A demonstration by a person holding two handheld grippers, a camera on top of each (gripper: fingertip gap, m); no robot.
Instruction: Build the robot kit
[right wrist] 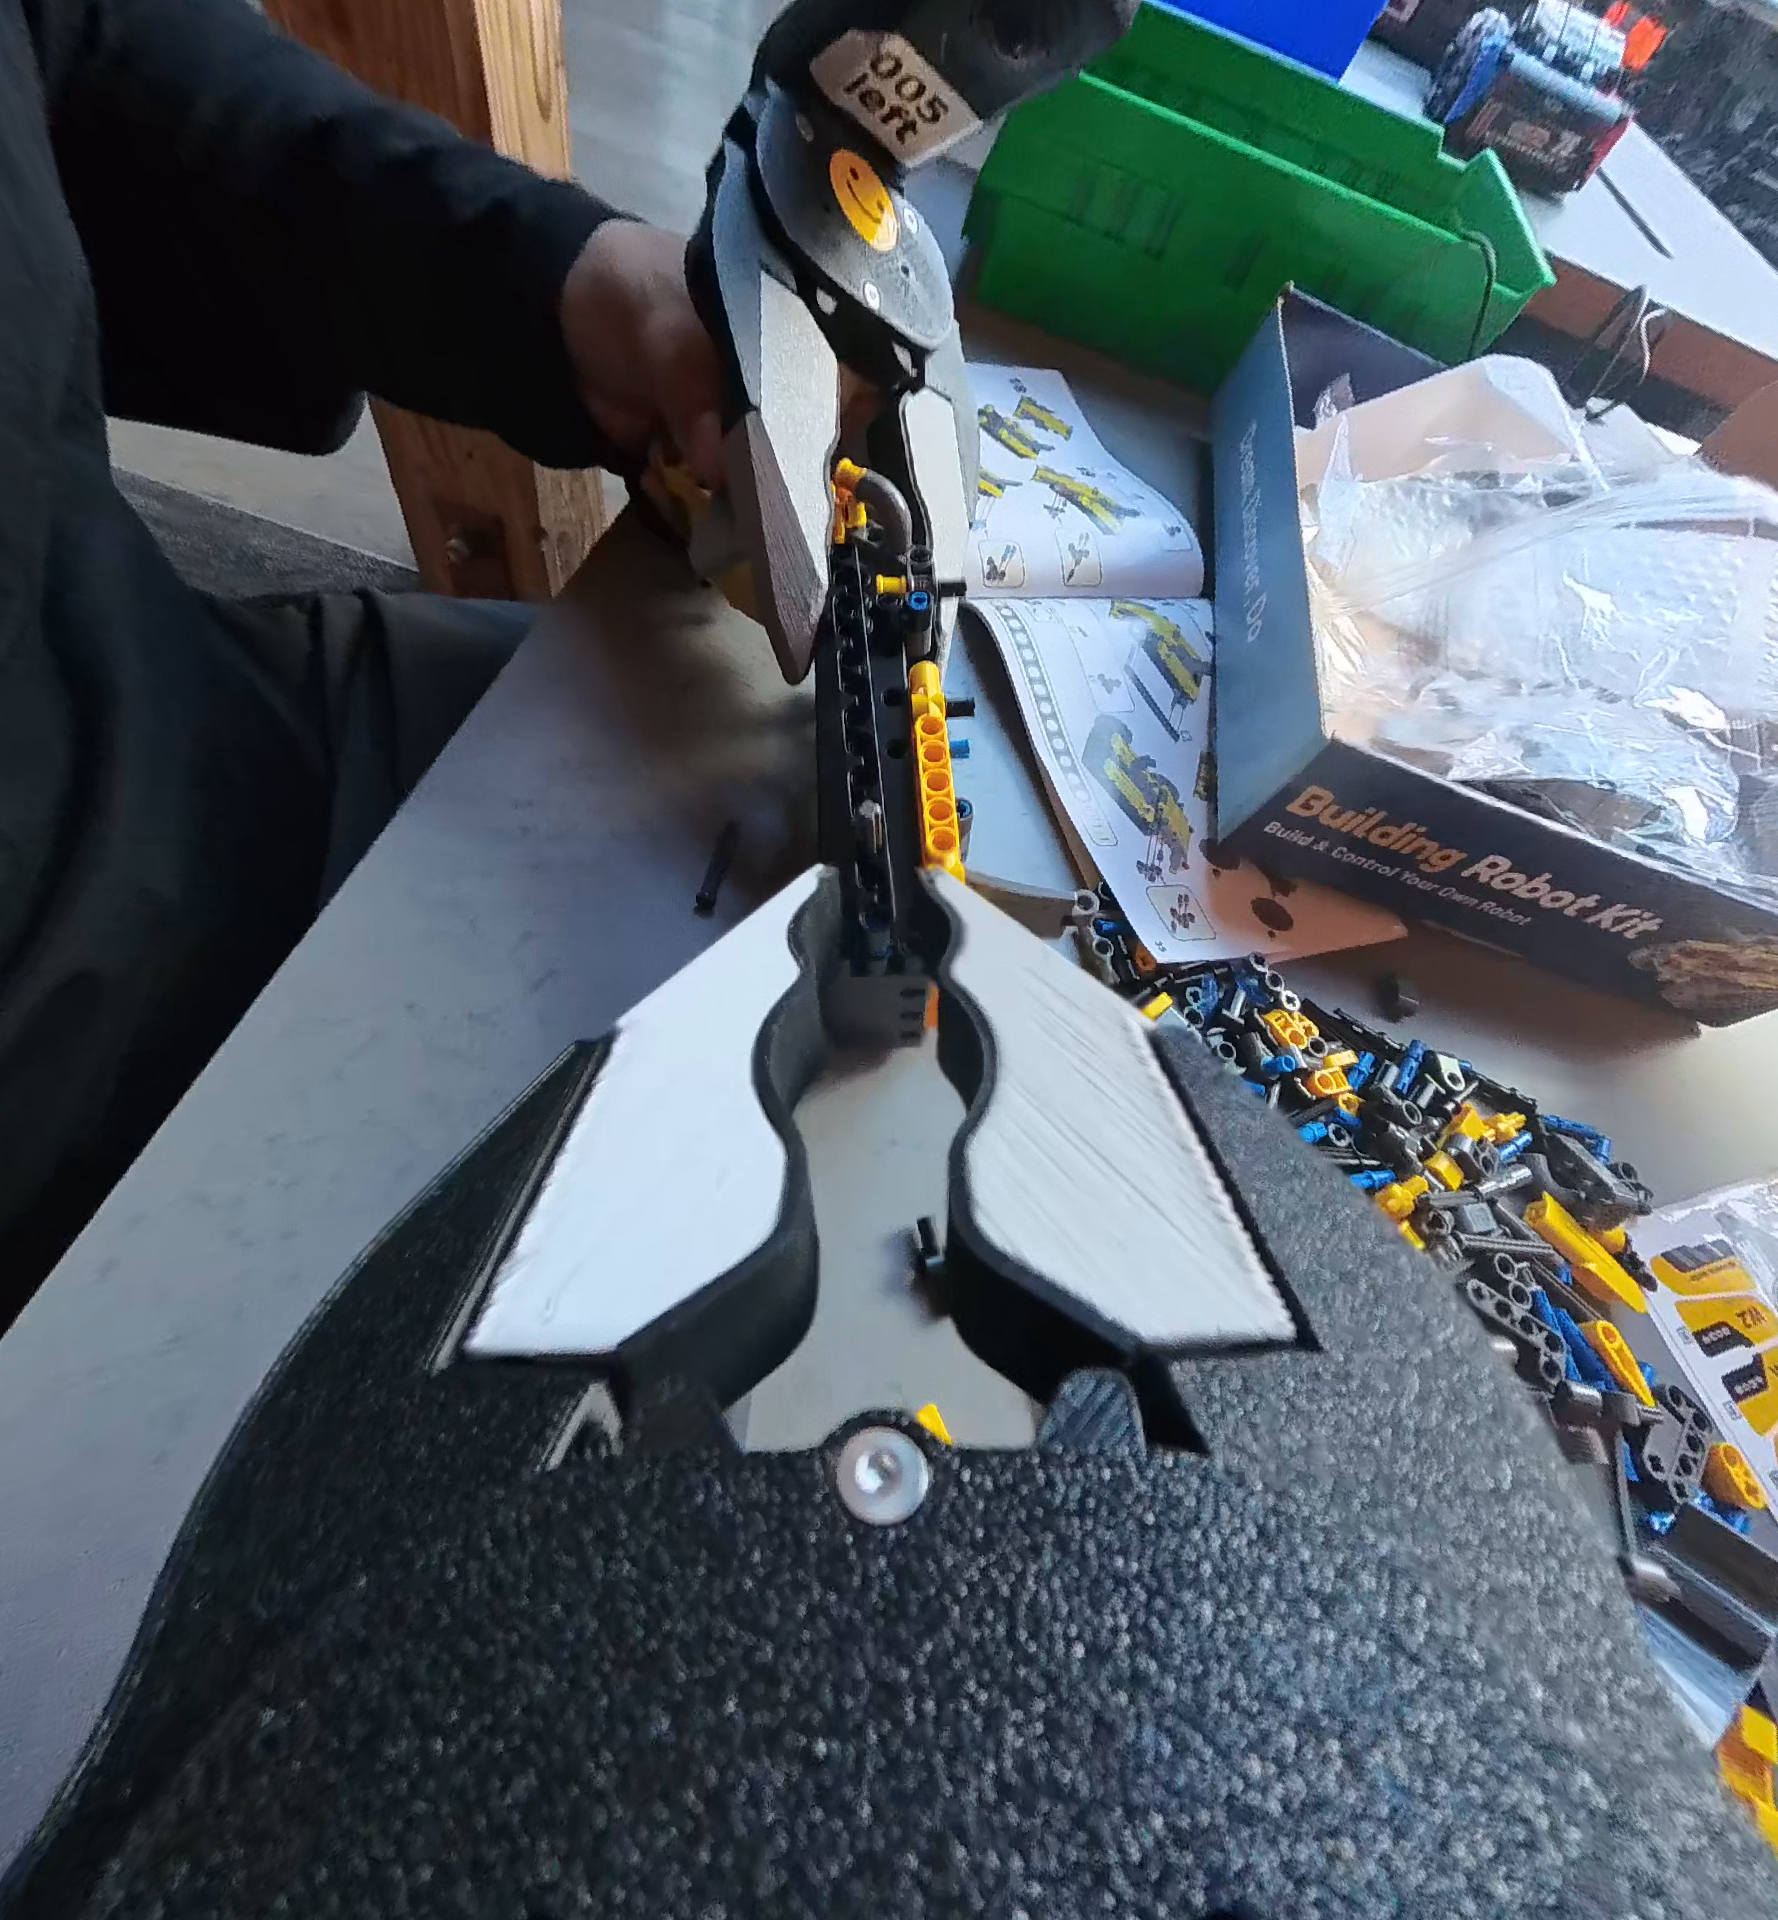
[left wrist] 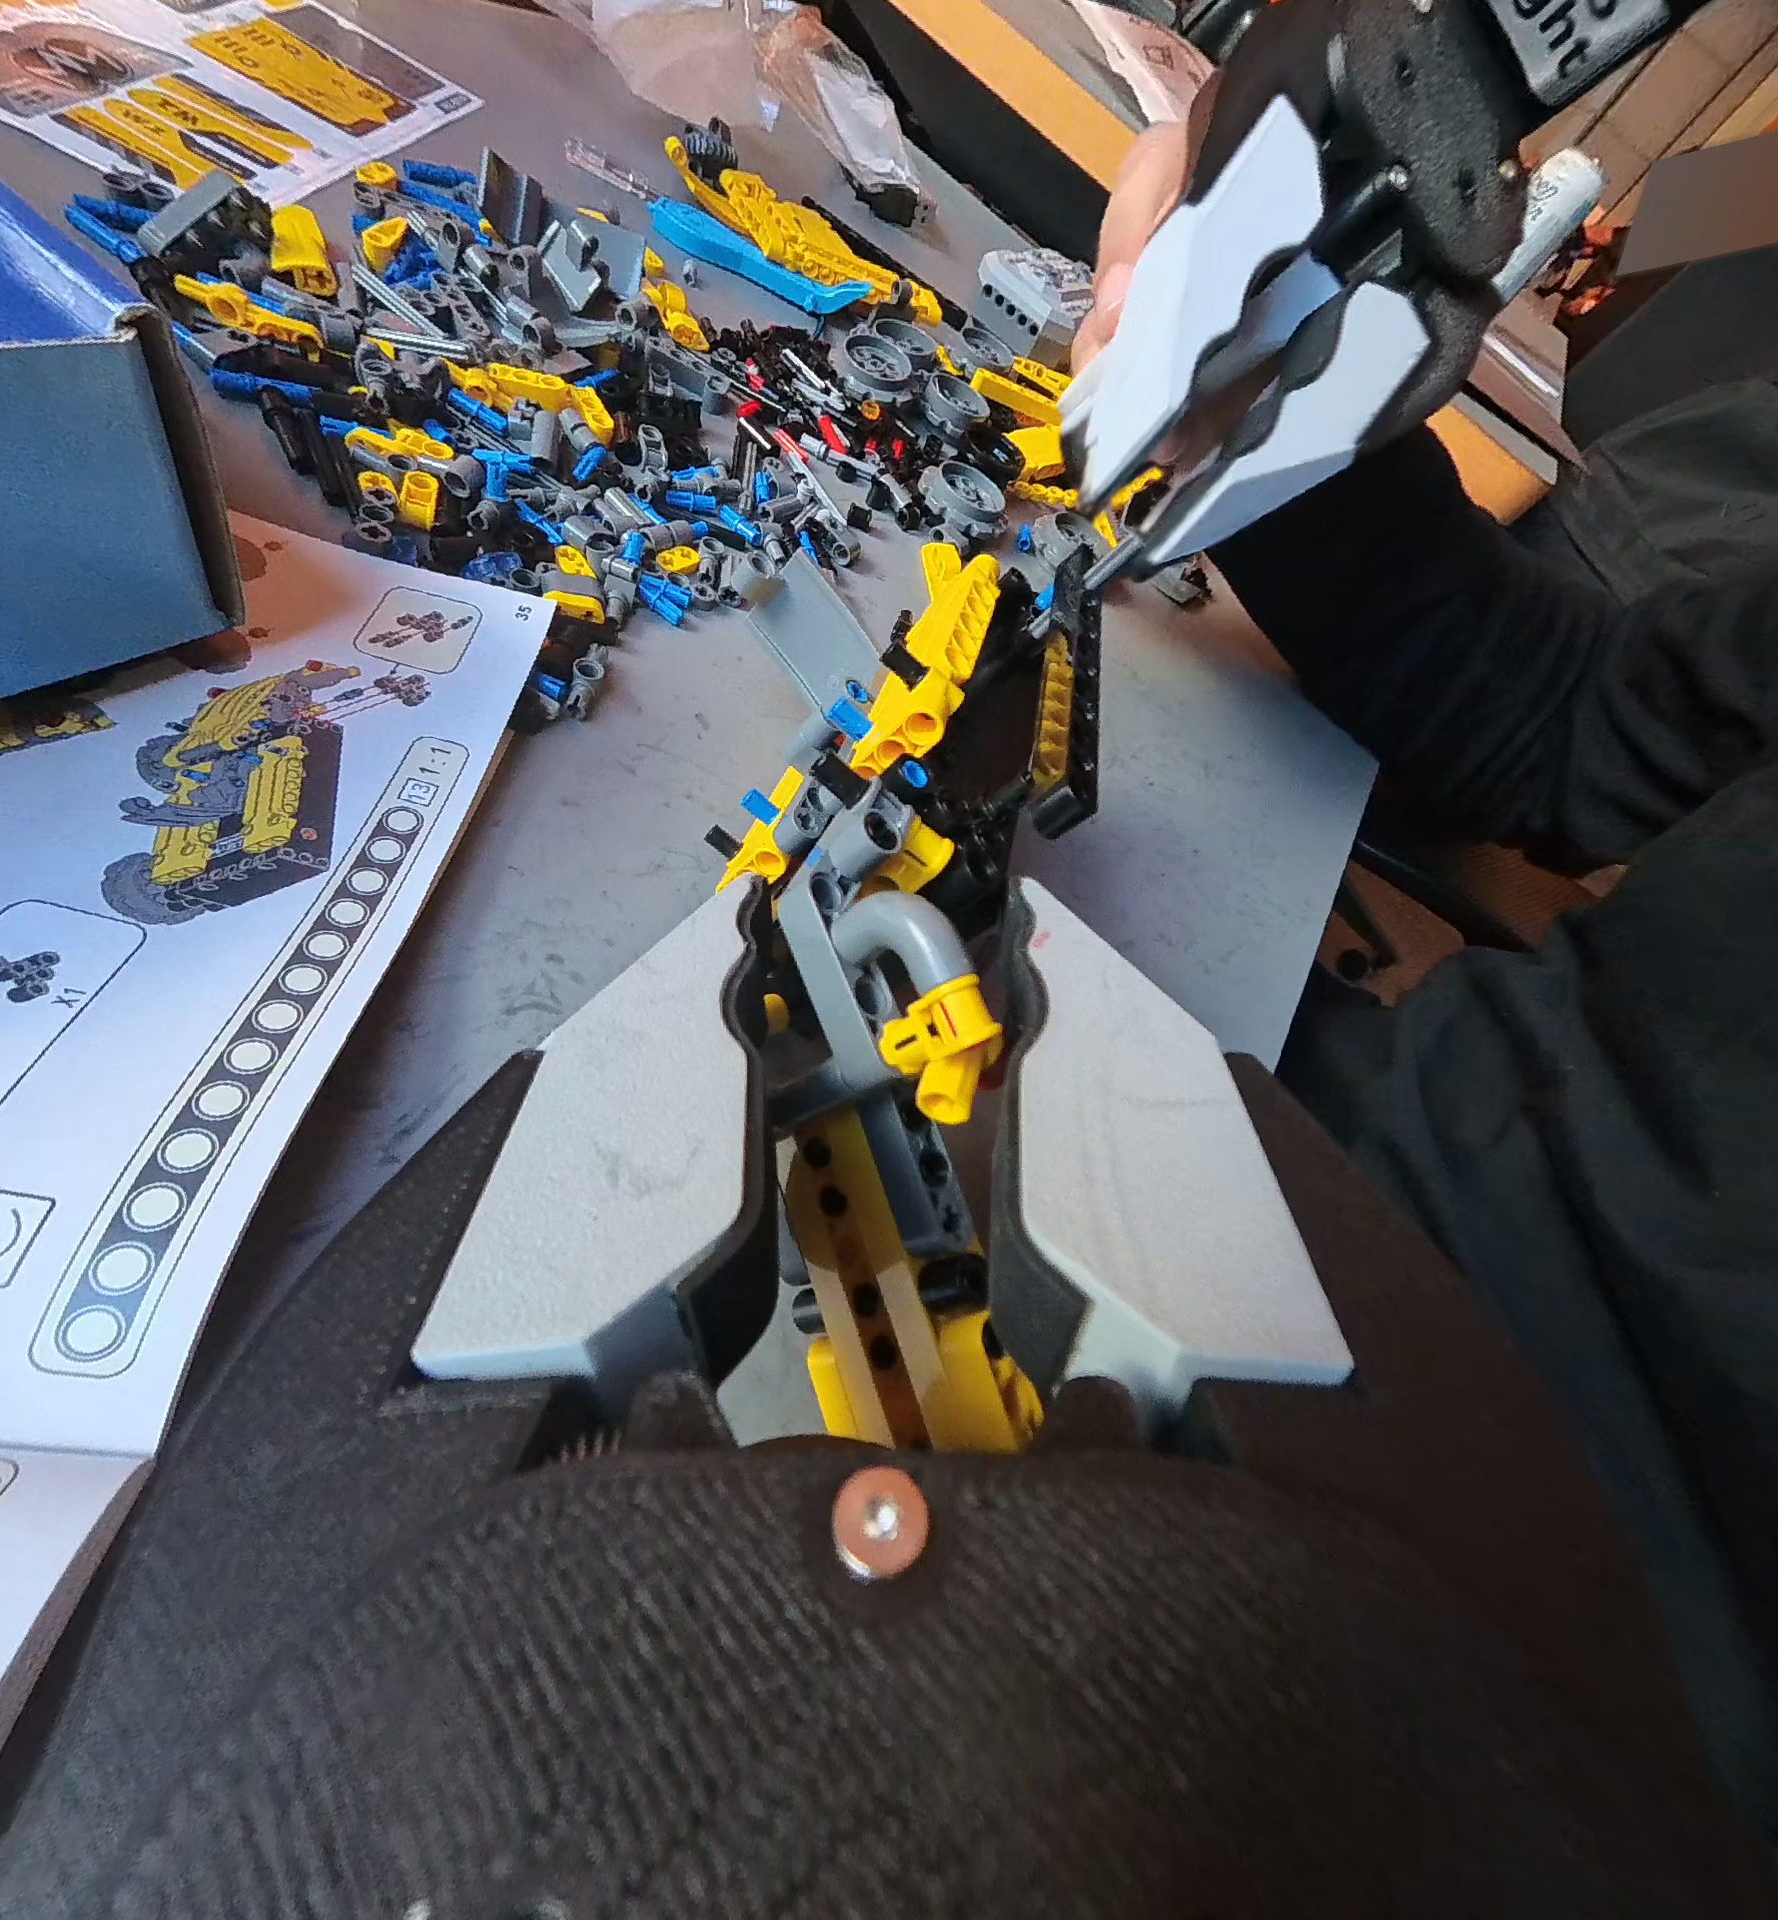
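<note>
A half-built yellow, black and grey brick model (left wrist: 968, 665) hangs in the air between both grippers above the grey table (left wrist: 1228, 779). My left gripper (left wrist: 880, 904) is shut on its near end, around a grey beam, a curved grey tube and a yellow connector (left wrist: 942, 1039). My right gripper (left wrist: 1119, 530) comes in from the upper right and is shut on a small grey part at the model's far end. In the right wrist view my right gripper (right wrist: 877, 883) pinches the end of the model (right wrist: 932, 769), and my left gripper (right wrist: 864, 623) holds the other end.
A pile of loose yellow, blue, grey and black parts (left wrist: 552, 416) lies behind the model, also in the right wrist view (right wrist: 1436, 1143). An open instruction booklet (left wrist: 241, 883), a blue box (left wrist: 33, 468), plastic bags (right wrist: 1539, 582) and green bins (right wrist: 1228, 208) stand around. A loose black pin (right wrist: 716, 868) lies near the table edge. Some 10 centimetres of space lies between my two pairs of fingers.
</note>
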